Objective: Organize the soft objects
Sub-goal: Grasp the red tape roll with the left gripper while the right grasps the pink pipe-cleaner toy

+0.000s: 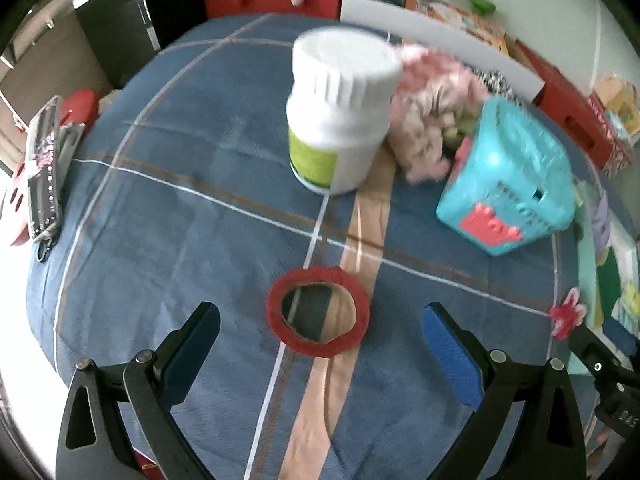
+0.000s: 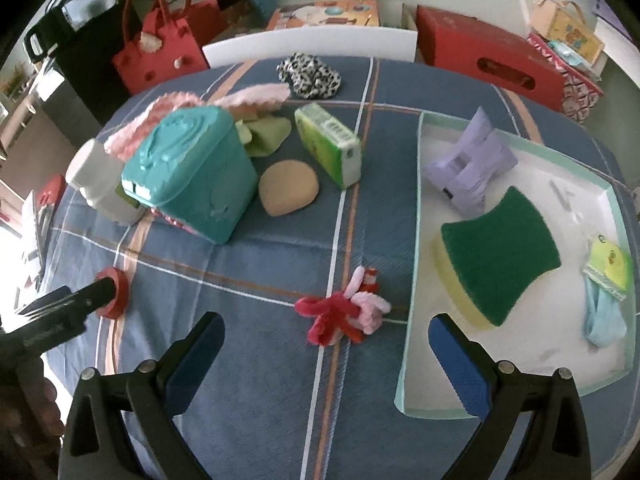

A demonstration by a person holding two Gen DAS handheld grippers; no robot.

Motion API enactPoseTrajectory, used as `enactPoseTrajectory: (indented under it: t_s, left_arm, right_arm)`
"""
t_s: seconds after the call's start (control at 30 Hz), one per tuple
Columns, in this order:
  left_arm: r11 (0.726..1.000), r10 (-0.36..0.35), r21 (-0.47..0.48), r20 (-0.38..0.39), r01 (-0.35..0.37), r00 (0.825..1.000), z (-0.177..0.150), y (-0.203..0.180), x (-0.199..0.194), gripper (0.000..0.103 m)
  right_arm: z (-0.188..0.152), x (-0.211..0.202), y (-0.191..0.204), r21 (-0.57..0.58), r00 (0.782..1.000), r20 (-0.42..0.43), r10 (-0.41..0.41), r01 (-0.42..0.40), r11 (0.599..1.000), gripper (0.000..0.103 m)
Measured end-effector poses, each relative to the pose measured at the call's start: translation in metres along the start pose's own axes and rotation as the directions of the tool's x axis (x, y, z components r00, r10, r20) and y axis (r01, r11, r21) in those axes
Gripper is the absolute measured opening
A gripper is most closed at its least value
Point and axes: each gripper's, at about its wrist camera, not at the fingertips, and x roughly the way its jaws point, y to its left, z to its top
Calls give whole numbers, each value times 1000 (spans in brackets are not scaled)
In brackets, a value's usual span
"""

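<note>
My left gripper point(image 1: 320, 344) is open and empty, with a red tape ring point(image 1: 318, 311) lying between its fingers on the blue checked cloth. My right gripper point(image 2: 326, 356) is open and empty, just short of a red and pink pipe-cleaner bundle point(image 2: 342, 312). A pale green tray point(image 2: 414, 216) at the right holds a green and yellow sponge point(image 2: 500, 256), a lilac soft piece point(image 2: 472, 168) and a light blue cloth with a green tag point(image 2: 606, 292). A tan round sponge point(image 2: 288, 186), a pink fluffy cloth point(image 2: 240, 98), a green cloth point(image 2: 266, 132) and a leopard scrunchie point(image 2: 310, 72) lie on the cloth.
A white bottle point(image 1: 340, 108) and a teal toy basket point(image 1: 508, 176) stand mid-table. A green and white packet point(image 2: 330, 140) lies by the tan sponge. A phone and red items point(image 1: 44, 168) sit at the left edge. Red boxes point(image 2: 488, 64) and a red bag point(image 2: 160, 44) line the back.
</note>
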Motion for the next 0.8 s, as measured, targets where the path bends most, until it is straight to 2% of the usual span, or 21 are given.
enactPoseTrajectory:
  t_s: [0.17,0.33,0.5,0.57,0.8]
  left_arm:
    - [1000,9,-16,-60,-10,998,-2,3,21,101]
    - [1000,13,-24,-55,-15,998,-2,5,25,101]
    - [1000,5,-20,-69,-7,998,3,5,34,101]
    - [1000,6,-21,-68,-8,998,3,4,36,101]
    - [1000,0,-22,-59,-1,998,6,4,43,101]
  right_arm:
    - [0,14,8,-31,999,-33,-8,7,999,103]
    - [0,15,11,-48,1000,-19,-15,14,999,103]
    - [1,9,13,-52,999,6,43,-42,998,103]
    - [0,10,15,-63,999,-4,33,-33,997,102]
    - [0,24,16,-65,999,-48,16,-19,998,92]
